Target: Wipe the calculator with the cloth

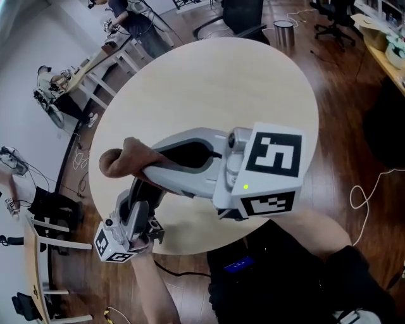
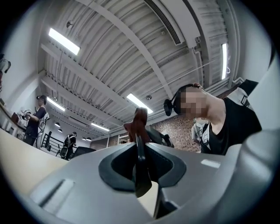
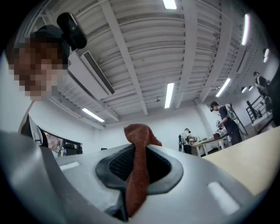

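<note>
In the head view my right gripper (image 1: 142, 166) reaches left over the near side of the round table, shut on a brown cloth (image 1: 117, 159) that bunches out past its tips. The right gripper view shows the same cloth (image 3: 136, 175) pinched between the jaws of that gripper (image 3: 138, 148). My left gripper (image 1: 142, 196) points up from below it. A thin black slab, the calculator (image 2: 140, 175) seen edge-on, is clamped in this left gripper (image 2: 139, 146). The cloth (image 2: 139, 121) sits right at the slab's far end. In the head view the calculator is mostly hidden.
The pale round table (image 1: 240, 82) stands on a dark wood floor. Office chairs (image 1: 240, 16) and a steel bin (image 1: 284, 31) are behind it. A white cable (image 1: 367, 190) lies on the floor at right. Workbenches with people (image 1: 126, 25) stand at the left.
</note>
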A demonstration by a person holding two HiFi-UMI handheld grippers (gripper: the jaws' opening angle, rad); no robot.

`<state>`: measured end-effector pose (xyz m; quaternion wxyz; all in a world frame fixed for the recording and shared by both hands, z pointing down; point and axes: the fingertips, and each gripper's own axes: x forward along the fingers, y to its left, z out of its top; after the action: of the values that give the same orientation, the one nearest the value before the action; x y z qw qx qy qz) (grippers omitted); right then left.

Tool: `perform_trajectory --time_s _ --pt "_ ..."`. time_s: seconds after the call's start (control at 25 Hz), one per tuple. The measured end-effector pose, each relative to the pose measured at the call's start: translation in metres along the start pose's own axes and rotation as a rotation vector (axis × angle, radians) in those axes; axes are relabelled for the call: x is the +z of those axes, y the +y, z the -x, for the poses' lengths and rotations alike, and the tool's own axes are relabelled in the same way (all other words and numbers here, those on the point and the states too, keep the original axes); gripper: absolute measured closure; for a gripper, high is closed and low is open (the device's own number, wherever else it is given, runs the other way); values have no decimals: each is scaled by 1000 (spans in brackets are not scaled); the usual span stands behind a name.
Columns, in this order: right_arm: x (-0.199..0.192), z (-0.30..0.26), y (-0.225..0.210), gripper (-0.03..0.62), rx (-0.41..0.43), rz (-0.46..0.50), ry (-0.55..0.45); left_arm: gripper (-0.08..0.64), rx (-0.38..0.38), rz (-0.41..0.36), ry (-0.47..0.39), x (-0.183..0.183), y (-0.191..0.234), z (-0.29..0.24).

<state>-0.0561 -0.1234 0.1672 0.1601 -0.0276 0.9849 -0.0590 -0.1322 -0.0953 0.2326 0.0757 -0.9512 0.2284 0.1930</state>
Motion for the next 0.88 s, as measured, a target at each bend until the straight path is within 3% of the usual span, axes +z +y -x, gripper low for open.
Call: perform_trajectory --time_s 0.08,0.32,0.48,0.6,0.72,0.8,0.88 --pt "-8 8 -9 543 -35 10 5 500 -2 37 -40 2 -2 -3" --pt "-63 33 -80 543 -258 -106 45 499 12 164 -200 21 4 24" --pt "-87 39 -98 543 -372 -178 87 500 25 191 -212 28 7 49" --pt "-48 35 -78 543 -306 -166 13 500 39 145 -134 16 8 42" --pt "2 22 -44 543 -126 -128 -36 499 32 110 -71 -4 9 11" --pt "12 10 -23 543 -39 -93 -12 499 21 92 -34 -13 5 -5" --pt "4 0 -14 543 -29 -43 30 499 14 89 -27 -13 0 -8"
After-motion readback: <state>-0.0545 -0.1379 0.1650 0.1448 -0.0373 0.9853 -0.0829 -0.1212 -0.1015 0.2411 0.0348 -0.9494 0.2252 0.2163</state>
